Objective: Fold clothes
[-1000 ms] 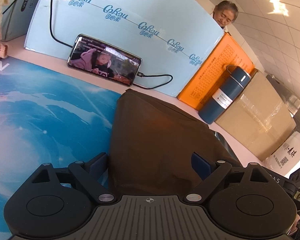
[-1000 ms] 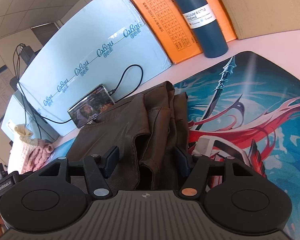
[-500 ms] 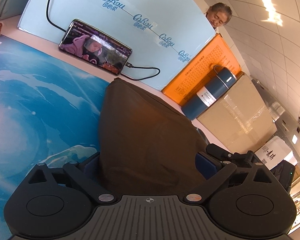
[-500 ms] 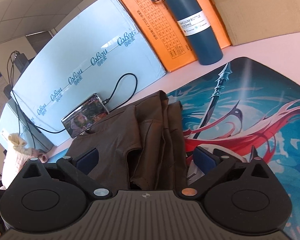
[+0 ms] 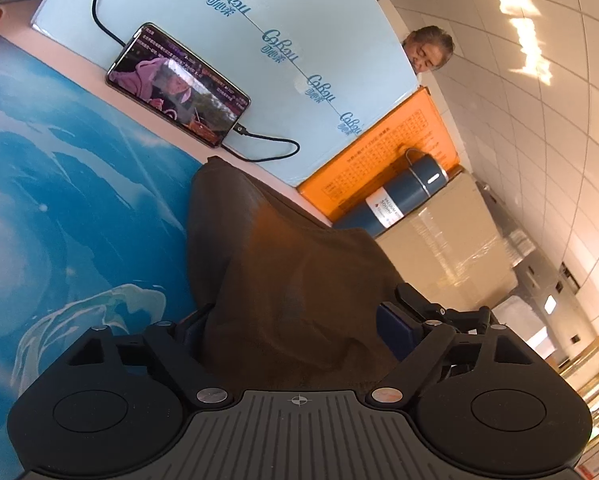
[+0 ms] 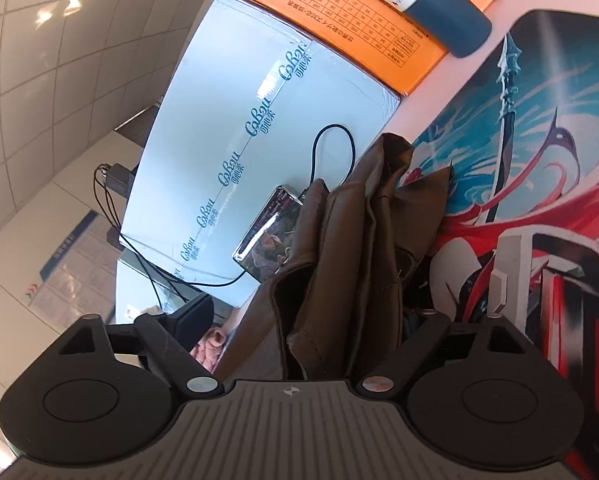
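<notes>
The brown cloth garment [image 5: 283,280] lay bunched on the blue printed mat [image 5: 71,208] covering the surface, its far corner reaching toward the black smartphone [image 5: 177,84] propped against the pale blue carton [image 5: 299,20]. The left gripper [image 5: 295,320] sat right at the near edge of the garment, jaws fairly wide and closing, with a thick mound of brown fabric between them; whether the pads actually pressed the cloth could not be told. In the right wrist view the right gripper [image 6: 299,316] was closing too, folds of the garment [image 6: 339,260] standing between its jaws, the left finger [image 6: 191,316] clear of the fabric and the right one hidden behind it. Beyond stood the dark blue vacuum bottle [image 5: 395,200] against the orange printed box [image 5: 379,156], a brown cardboard carton [image 5: 447,248] beside them. A person [image 5: 427,52] peered over the pale blue carton.
</notes>
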